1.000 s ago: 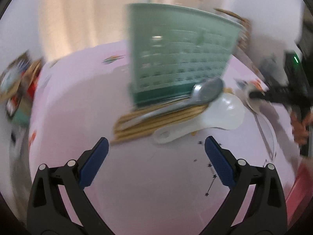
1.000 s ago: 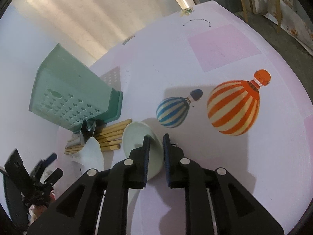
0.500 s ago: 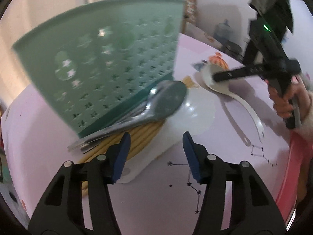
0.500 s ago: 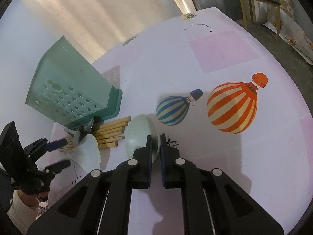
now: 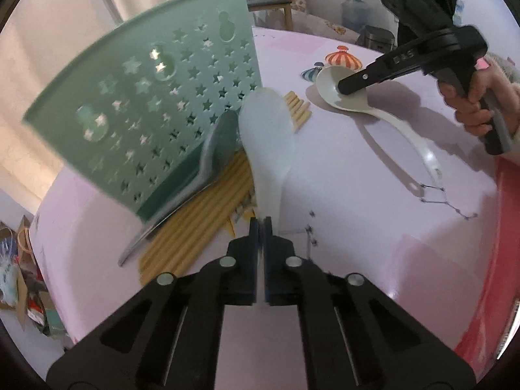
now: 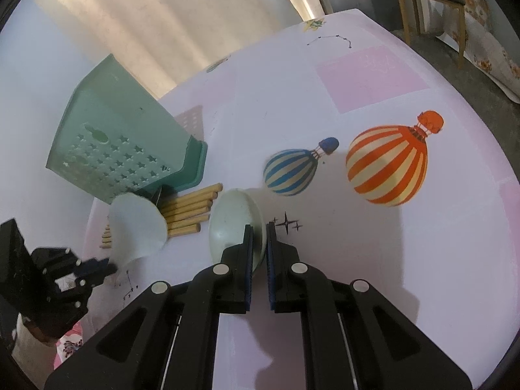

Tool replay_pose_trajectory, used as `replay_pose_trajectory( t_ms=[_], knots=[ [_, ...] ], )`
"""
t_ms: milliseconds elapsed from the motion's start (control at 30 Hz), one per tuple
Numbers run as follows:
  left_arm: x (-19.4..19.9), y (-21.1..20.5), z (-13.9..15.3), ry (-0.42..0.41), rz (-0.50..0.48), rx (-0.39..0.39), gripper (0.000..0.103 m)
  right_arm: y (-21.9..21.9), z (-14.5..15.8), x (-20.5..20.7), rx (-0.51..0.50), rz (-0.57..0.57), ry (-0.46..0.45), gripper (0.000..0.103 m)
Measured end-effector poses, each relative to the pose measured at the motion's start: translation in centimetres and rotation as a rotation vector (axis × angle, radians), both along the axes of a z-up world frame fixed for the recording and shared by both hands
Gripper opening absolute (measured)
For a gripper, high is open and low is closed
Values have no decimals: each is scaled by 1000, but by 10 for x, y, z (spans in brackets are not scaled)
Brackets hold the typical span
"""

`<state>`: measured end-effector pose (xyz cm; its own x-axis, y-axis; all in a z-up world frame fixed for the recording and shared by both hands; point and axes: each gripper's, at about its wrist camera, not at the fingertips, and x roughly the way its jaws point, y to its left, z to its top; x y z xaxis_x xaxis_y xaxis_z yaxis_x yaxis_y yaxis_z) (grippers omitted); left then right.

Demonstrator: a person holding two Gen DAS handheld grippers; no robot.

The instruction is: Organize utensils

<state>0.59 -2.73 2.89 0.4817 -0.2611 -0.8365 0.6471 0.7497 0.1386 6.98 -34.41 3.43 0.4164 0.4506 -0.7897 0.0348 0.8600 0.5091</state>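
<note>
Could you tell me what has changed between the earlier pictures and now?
The left gripper has just been closing and is now shut on the handle of the white rice paddle, whose blade now stands tilted up off the chopsticks. The right gripper stayed shut on the rim of the pale ladle. The green basket and metal spoon lie as before.

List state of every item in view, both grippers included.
Left gripper: shut on rice paddle handle.
Rice paddle: lifted, blade up.
Right gripper: shut on ladle bowl rim.
Ladle: on table, handle down.
Basket: tipped on its side.
Chopsticks: loose on table.
Metal spoon: leaning on basket.
</note>
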Motion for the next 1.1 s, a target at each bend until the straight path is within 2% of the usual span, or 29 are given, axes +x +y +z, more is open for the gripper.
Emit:
replay_pose_trajectory(
  t_ms=[200,400,633,733,867,967,1033,1100],
  knots=[
    [-23,28,-2,49,106,-94,1,3,0,-4,9,2,-9,8],
    [-37,69,0,113,324,-315,1,13,-3,-10,15,16,-12,8],
    [-48,101,-21,129,595,-472,1,19,-4,-8,27,31,-16,8],
    [-49,101,-21,132,621,-508,1,18,-4,-10,23,32,-14,8],
    [-47,91,-23,171,590,-527,1,18,-3,-13,29,27,-10,8],
    [-49,90,-16,137,579,-482,12,22,-2,-13,8,37,-16,8],
    [-47,92,-13,116,568,-473,24,27,0,-12,-9,45,-23,8],
    [-40,94,-12,113,570,-461,26,29,0,-11,-22,51,-28,8]
  ],
)
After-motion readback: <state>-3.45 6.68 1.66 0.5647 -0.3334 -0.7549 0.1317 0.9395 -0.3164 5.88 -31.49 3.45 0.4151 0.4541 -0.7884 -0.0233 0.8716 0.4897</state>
